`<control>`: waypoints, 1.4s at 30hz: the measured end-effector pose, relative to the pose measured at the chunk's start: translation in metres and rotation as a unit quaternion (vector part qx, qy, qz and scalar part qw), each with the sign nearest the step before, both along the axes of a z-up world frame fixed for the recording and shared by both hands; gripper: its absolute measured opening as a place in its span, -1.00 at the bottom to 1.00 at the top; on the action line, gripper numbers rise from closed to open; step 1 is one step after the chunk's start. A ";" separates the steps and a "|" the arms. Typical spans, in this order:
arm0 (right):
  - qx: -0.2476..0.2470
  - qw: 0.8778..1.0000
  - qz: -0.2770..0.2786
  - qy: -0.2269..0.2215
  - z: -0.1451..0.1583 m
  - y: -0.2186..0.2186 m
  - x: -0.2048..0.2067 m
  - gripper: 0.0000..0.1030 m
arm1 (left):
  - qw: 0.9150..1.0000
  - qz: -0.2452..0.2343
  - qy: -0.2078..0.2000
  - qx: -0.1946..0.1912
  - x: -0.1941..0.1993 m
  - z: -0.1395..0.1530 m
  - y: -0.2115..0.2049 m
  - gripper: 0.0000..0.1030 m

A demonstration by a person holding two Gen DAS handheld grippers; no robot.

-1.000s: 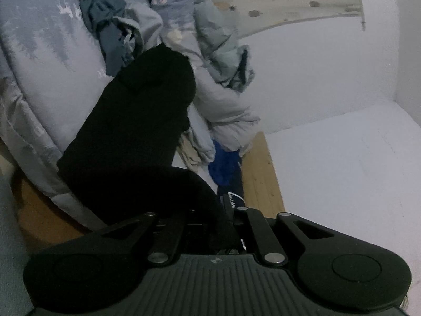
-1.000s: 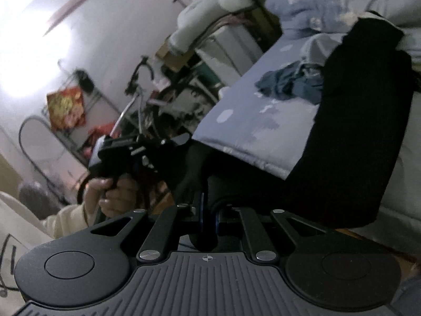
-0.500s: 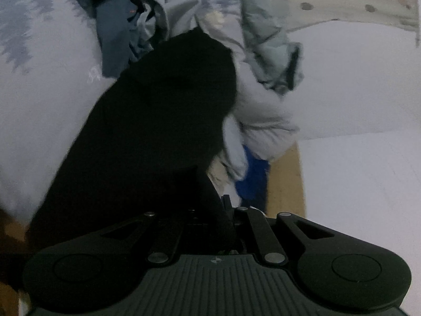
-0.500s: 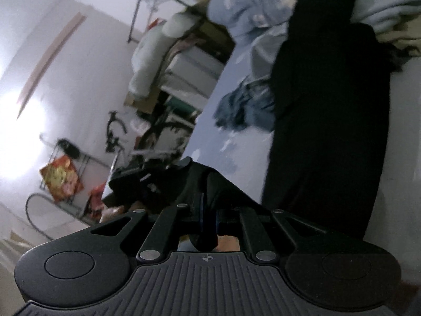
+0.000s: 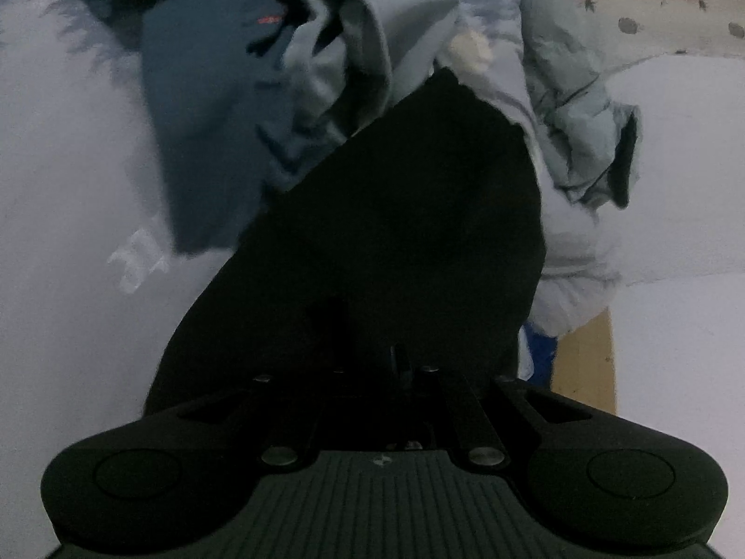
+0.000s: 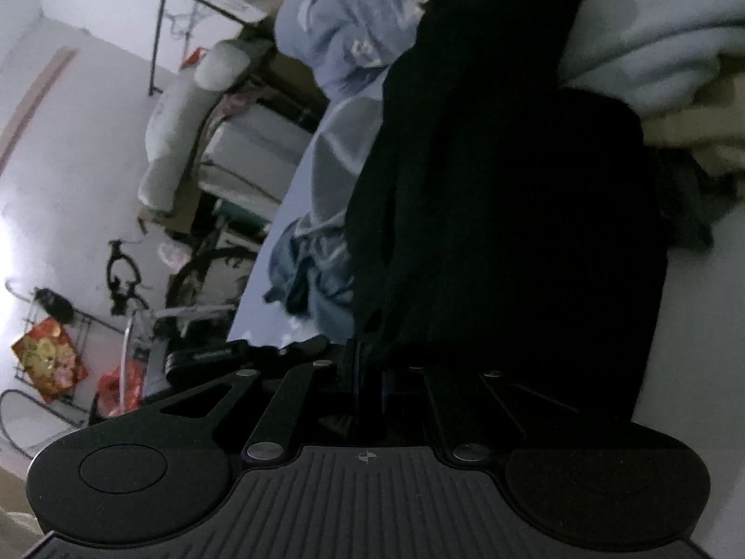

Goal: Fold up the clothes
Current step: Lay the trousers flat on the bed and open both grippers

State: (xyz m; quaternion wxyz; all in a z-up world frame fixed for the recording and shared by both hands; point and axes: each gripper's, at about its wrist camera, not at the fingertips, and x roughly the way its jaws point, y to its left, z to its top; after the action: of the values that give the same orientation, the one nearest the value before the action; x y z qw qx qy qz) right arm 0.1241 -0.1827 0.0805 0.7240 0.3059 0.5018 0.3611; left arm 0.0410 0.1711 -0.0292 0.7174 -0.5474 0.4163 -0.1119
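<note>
Both tongs look identical: matte black plastic housings. Left tongs [image 5: 396,363] have a ribbed centre plate with a small cross mark, a rounded lobe with a shallow circular recess on each side, flat link bars running forward, and silver pivot screws at the bar ends. Right tongs [image 6: 370,382] have the same ribbed plate, cross mark, lobes, bars and silver screws, plus a triangular cutout in the left-side link and blue edges on the fingers.

A lived-in bedroom is seen: a printed blue bedsheet [image 5: 70,163] is spread under heaped clothes [image 5: 326,60], a crumpled quilt [image 6: 344,32] at twelve o'clock, a metal rack [image 6: 205,23] and bicycle [image 6: 125,279] at nine.
</note>
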 end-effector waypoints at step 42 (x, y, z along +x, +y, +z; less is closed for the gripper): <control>-0.171 0.981 0.077 -0.057 -0.037 0.033 -0.142 0.18 | 0.946 -0.163 -0.120 0.253 -0.141 -0.006 -0.019 0.25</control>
State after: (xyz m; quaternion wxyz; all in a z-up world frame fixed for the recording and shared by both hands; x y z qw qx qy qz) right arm -0.0181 -0.1501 0.0436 0.7631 0.1170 0.5364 0.3409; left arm -0.1002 0.1521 -0.0351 0.8489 -0.2554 0.4249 -0.1832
